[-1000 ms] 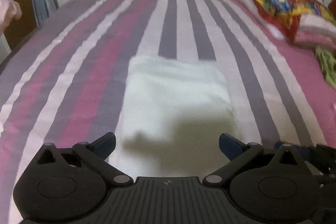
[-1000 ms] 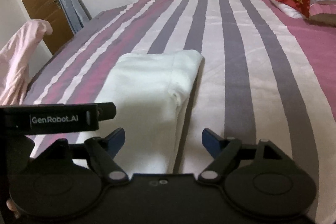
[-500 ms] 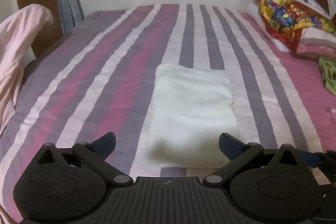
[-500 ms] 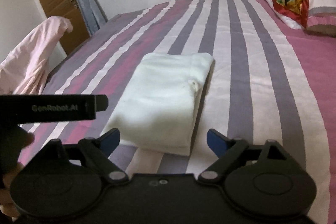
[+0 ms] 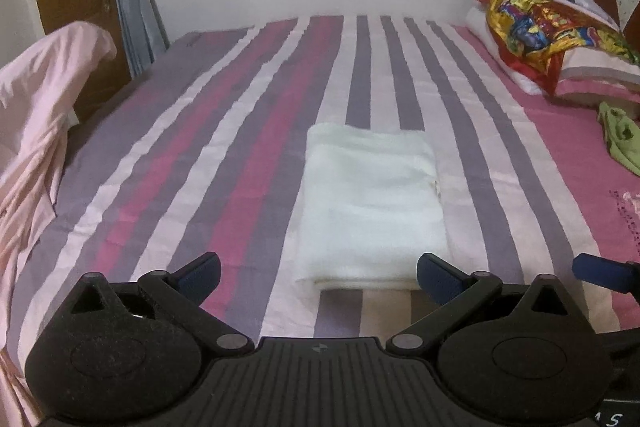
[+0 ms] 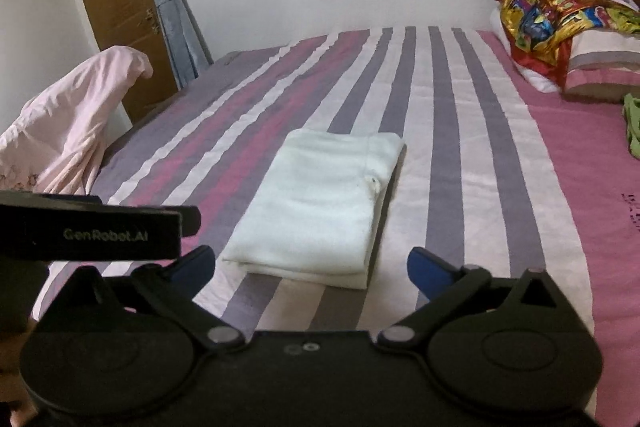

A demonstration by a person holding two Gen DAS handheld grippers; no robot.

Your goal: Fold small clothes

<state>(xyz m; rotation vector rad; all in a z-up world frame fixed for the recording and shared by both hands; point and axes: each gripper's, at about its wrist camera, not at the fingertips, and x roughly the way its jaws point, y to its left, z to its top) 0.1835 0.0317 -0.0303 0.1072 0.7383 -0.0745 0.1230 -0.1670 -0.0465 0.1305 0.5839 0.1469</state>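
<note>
I see the folded white garment (image 5: pixel 372 203) lying flat on the striped bedspread (image 5: pixel 224 155), near the middle of the bed. My left gripper (image 5: pixel 318 273) hangs above its near edge, jaws spread wide with nothing between the pads. My right gripper (image 6: pixel 310 267) is also clear of the cloth, its jaws opening and empty. A pink cloth (image 6: pixel 68 131) drapes at the left, and a green garment (image 5: pixel 620 139) lies near the pillows (image 6: pixel 592 63).
</note>
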